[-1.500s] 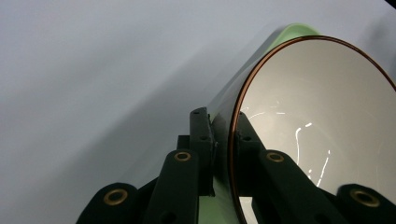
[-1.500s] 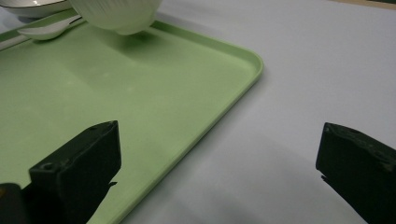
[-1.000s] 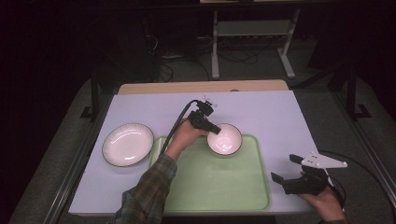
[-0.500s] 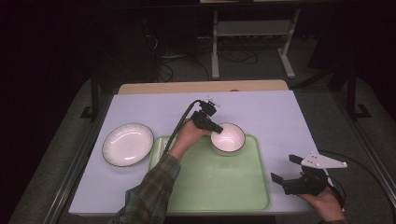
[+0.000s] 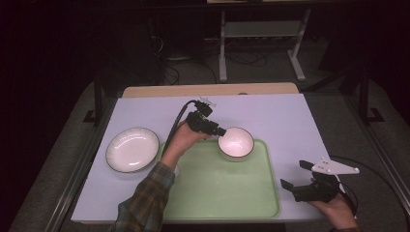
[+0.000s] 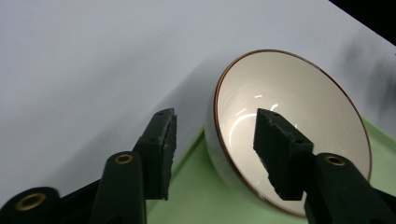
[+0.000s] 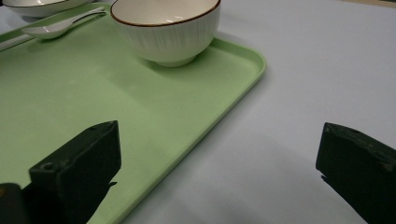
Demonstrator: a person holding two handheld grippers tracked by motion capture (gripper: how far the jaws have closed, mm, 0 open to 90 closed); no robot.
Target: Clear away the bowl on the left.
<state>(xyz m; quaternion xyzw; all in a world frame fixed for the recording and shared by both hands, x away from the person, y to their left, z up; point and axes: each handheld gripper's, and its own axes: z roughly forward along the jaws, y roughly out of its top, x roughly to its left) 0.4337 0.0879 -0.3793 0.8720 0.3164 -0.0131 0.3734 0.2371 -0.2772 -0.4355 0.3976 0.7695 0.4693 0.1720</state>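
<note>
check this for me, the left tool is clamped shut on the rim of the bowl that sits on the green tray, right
Not quite. The left tool is not clamped: the left gripper view shows its jaws have just been opening and now straddle the rim of the bowl without pressing on it. The bowl does sit on the green tray.

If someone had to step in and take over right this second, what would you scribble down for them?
Left gripper: its jaws have just been opening; they straddle the bowl's rim, pads apart from it.
Right gripper: open, holds nothing, over the table right of the tray.
Bowl: stands upright in the far right corner of the green tray.
Plate: on the table left of the tray; a spoon lies at the tray's edge.
Done: bowl set on tray. Left, probably: plate and spoon.
</note>
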